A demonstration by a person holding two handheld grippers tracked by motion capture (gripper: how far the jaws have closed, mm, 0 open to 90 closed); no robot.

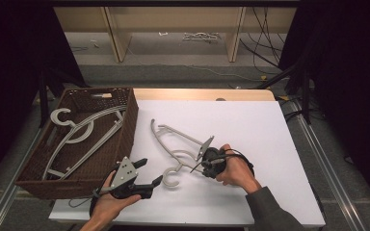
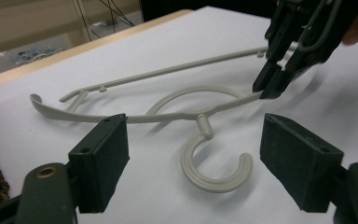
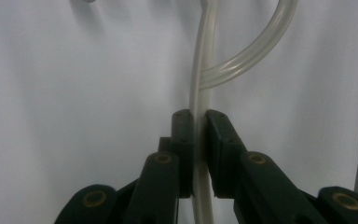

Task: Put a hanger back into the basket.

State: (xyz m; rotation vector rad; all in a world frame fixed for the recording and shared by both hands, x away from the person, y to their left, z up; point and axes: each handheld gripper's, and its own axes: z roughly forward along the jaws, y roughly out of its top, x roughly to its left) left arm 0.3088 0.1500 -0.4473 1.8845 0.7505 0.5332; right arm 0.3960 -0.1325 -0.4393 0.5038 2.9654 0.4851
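The right gripper (image 3: 199, 154) is clamped on the hanger (image 2: 177, 112); the left gripper (image 2: 193, 163) gapes empty by its hook — probably basket-bound, so lift it level.

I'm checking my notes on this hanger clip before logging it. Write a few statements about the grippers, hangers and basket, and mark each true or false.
1. The right gripper is shut on the hanger on the table. True.
2. The left gripper holds that hanger's hook. False: its jaws stand open, the hook lying between them untouched.
3. The wicker basket has hangers in it. True.
4. The basket sits to the person's right. False: it is at the left of the white table.
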